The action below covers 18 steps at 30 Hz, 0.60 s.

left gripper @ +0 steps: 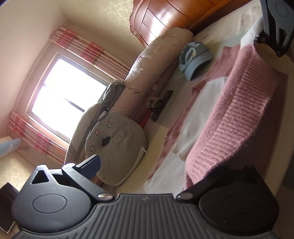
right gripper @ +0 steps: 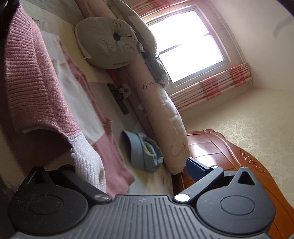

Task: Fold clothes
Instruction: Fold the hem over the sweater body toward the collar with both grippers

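A pink and white knit sweater (left gripper: 238, 114) lies on the bed, with a ribbed pink fold raised over its flat lower layer. My left gripper (left gripper: 150, 169) is open. Its left finger shows a bare blue pad, and the raised fold covers its right finger. At the fold's far end, top right in the left wrist view, is my right gripper (left gripper: 264, 36). In the right wrist view the sweater (right gripper: 33, 73) fills the left side. My right gripper (right gripper: 132, 165) is open, its left finger hidden behind white knit and its right pad bare.
A blue cap (left gripper: 194, 58) lies beside the sweater. A long pink bolster (left gripper: 152, 64) and a grey cat cushion (left gripper: 117, 147) line the bed's far side. A wooden headboard (left gripper: 165, 14) stands at one end. A small dark item with a flower (left gripper: 159, 104) rests by the bolster.
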Each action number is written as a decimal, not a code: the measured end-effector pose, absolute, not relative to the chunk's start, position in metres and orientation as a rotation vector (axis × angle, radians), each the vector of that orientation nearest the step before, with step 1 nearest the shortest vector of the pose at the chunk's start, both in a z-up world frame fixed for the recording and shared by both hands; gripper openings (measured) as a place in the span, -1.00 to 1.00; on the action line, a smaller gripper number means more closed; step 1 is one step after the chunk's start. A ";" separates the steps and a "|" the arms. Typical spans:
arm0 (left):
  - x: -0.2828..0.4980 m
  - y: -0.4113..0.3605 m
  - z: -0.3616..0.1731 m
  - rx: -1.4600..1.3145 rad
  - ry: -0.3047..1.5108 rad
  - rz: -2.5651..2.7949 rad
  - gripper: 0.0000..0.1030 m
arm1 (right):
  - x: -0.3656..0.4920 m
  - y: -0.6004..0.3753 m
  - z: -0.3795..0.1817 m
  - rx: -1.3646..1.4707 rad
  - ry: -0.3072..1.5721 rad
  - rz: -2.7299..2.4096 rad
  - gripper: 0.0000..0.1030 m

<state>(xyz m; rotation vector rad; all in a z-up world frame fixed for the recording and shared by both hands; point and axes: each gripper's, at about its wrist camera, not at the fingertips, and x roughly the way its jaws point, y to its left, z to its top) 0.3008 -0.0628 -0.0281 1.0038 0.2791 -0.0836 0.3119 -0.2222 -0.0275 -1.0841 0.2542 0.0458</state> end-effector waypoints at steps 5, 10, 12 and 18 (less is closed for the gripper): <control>0.339 -0.059 -0.023 0.967 0.275 -0.091 0.99 | 0.345 -0.222 -0.021 -1.075 0.237 0.048 1.00; 0.377 -0.058 -0.023 0.940 0.294 -0.102 0.99 | 0.381 -0.224 -0.024 -1.060 0.252 0.049 1.00; 0.392 -0.058 -0.026 0.933 0.316 -0.099 0.99 | 0.398 -0.225 -0.026 -1.049 0.271 0.062 1.00; 0.428 -0.057 -0.036 0.901 0.396 -0.093 0.99 | 0.437 -0.219 -0.035 -1.053 0.300 0.100 1.00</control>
